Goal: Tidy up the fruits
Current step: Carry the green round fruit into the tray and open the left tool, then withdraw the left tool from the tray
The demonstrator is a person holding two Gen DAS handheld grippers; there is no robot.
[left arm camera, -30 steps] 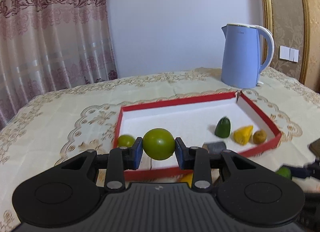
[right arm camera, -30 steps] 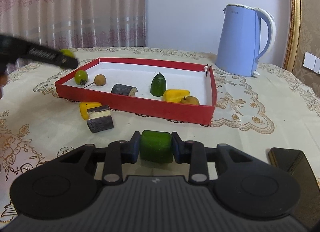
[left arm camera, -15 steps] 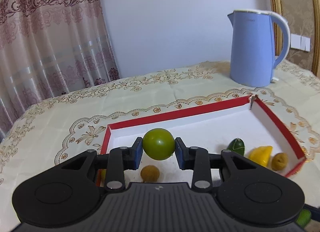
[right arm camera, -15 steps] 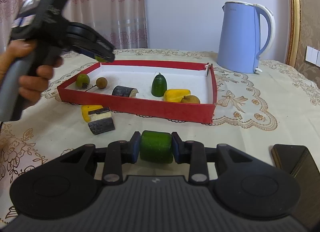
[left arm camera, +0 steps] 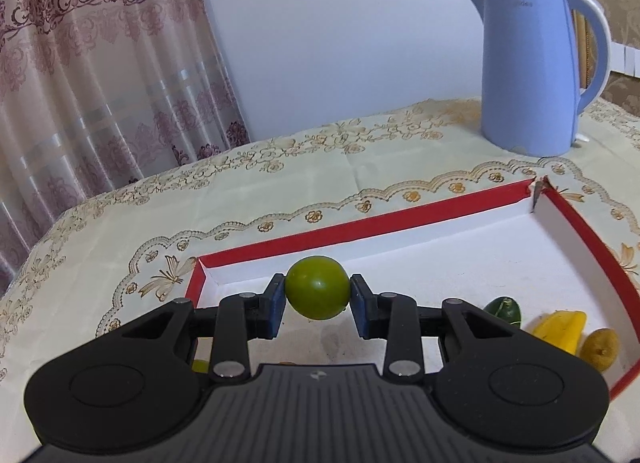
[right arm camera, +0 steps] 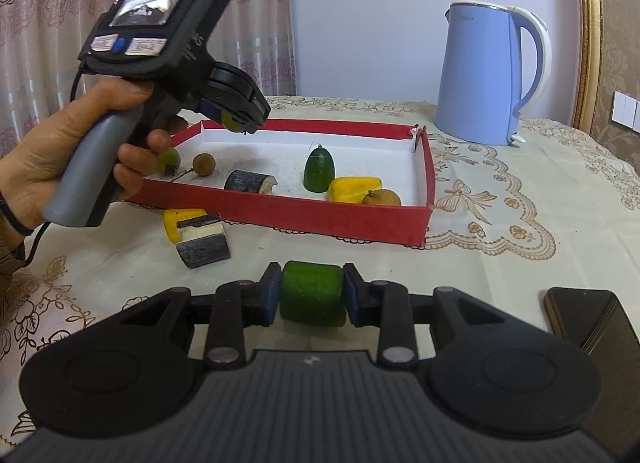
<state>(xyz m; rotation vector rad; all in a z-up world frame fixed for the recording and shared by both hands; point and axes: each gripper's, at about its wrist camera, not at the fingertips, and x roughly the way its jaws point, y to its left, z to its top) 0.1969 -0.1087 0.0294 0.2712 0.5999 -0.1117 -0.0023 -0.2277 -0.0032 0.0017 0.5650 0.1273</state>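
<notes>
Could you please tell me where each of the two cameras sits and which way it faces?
Left wrist: on the left gripper, over the red tray, facing the kettle; its fingers clamp a green ball.
Right wrist: on the right gripper, before the tray's near wall, clamping a green block; a hand shows.
Shared: tray, kettle, ball.
</notes>
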